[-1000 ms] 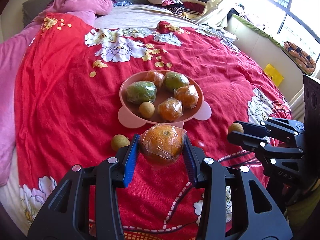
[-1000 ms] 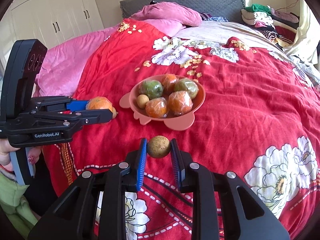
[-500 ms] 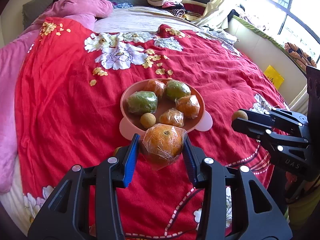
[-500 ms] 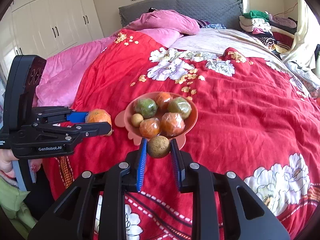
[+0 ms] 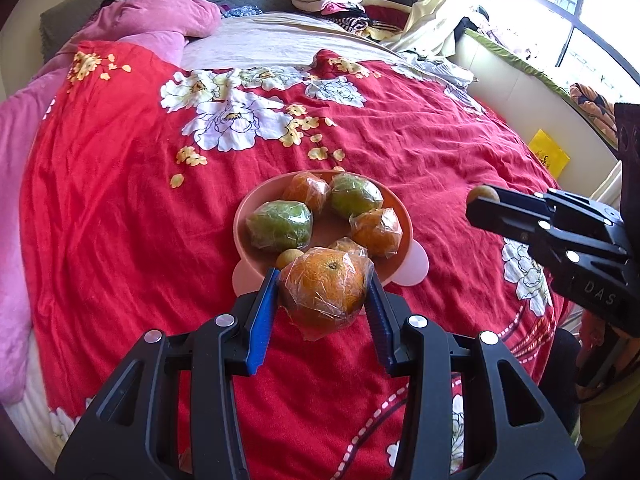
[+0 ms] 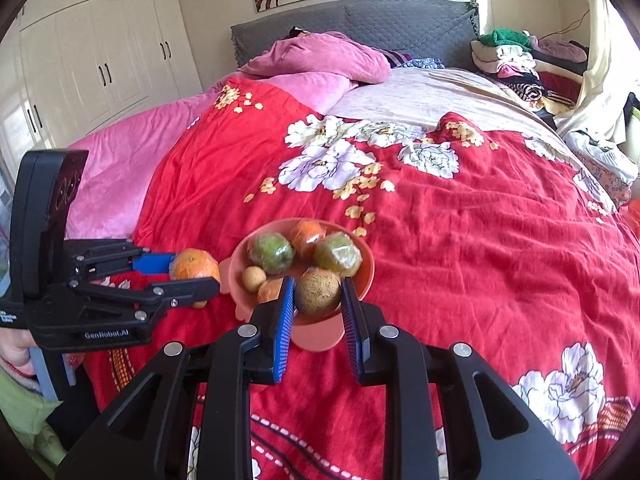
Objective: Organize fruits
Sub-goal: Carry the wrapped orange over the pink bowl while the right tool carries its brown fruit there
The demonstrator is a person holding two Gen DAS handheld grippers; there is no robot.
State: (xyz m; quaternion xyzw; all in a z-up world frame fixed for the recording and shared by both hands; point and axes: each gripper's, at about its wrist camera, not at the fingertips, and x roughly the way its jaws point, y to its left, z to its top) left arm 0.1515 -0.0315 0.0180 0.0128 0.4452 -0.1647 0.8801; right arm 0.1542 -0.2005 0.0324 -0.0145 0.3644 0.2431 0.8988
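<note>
The left gripper (image 5: 325, 294), black with blue ribbed pads, is clenched on a large orange wrapped in clear plastic film (image 5: 326, 290), pinched at both sides and held in the air just short of the near rim of a shallow round salmon-pink bowl with small ear-shaped tabs (image 5: 242, 216). The right gripper (image 6: 317, 294) of the same build grasps a small round brown fruit with a rough skin (image 6: 318, 291), held above the bowl's near edge. In the left wrist view this gripper reaches in from the right with the brown fruit at its tip, well apart from the bowl.

The bowl sits on a red bedspread printed with white and yellow flowers (image 5: 120, 220). Inside it lie two green fruits in plastic film (image 5: 280, 226), several film-wrapped oranges (image 5: 376, 232) and a small pale-brown round fruit (image 6: 254, 279), packed close and touching one another.

Beyond the spread are a pink quilt (image 6: 120, 160), a grey padded headboard (image 6: 400, 24), a pile of folded clothes (image 6: 516, 60) and white wardrobe doors (image 6: 100, 56).
</note>
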